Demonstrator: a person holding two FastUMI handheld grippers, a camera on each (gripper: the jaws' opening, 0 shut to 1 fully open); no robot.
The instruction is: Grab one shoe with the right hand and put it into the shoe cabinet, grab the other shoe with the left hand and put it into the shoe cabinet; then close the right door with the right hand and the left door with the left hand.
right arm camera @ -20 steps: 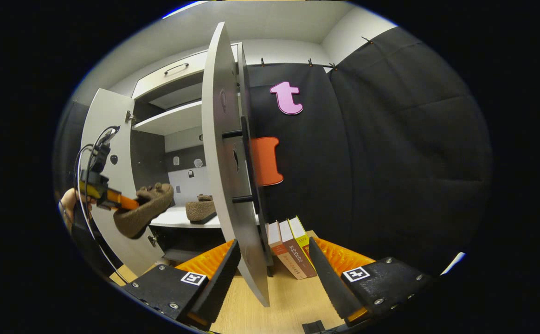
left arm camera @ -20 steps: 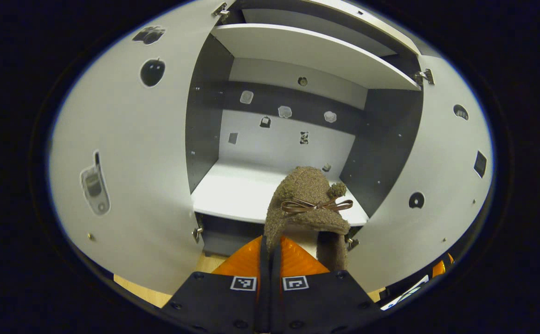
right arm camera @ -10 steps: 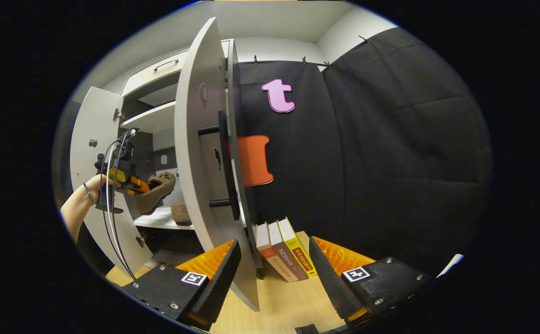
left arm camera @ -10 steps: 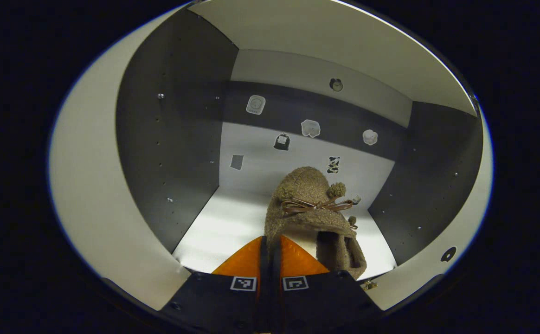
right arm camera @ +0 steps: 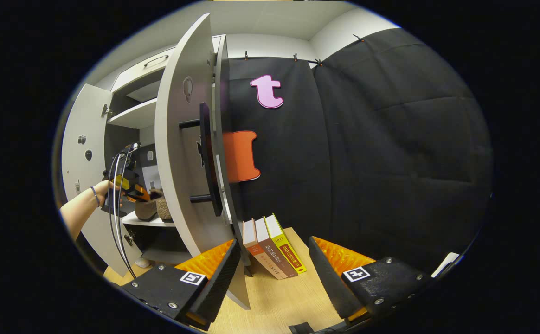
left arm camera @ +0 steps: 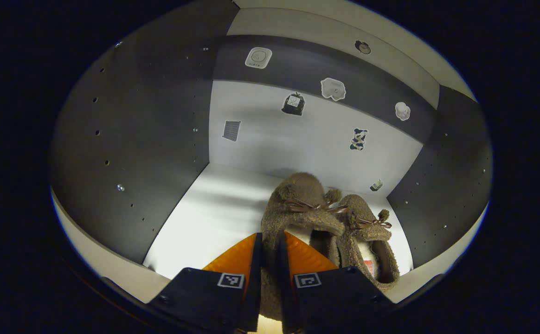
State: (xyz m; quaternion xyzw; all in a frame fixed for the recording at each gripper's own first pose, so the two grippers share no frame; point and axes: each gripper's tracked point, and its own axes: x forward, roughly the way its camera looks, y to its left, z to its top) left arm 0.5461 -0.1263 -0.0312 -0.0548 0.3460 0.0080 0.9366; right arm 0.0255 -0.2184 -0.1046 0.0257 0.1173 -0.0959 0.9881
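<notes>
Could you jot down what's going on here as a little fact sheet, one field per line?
Place: inside a shoe cabinet with both doors open
Left gripper: fingers shut on the held slipper, reaching in over the shelf
Other slipper: already on that shelf, right beside the held one
Right gripper: open, holding nothing, next to the right door
Nearby: three books leaning on the wooden floor
Still to do: release the slipper, close both doors
</notes>
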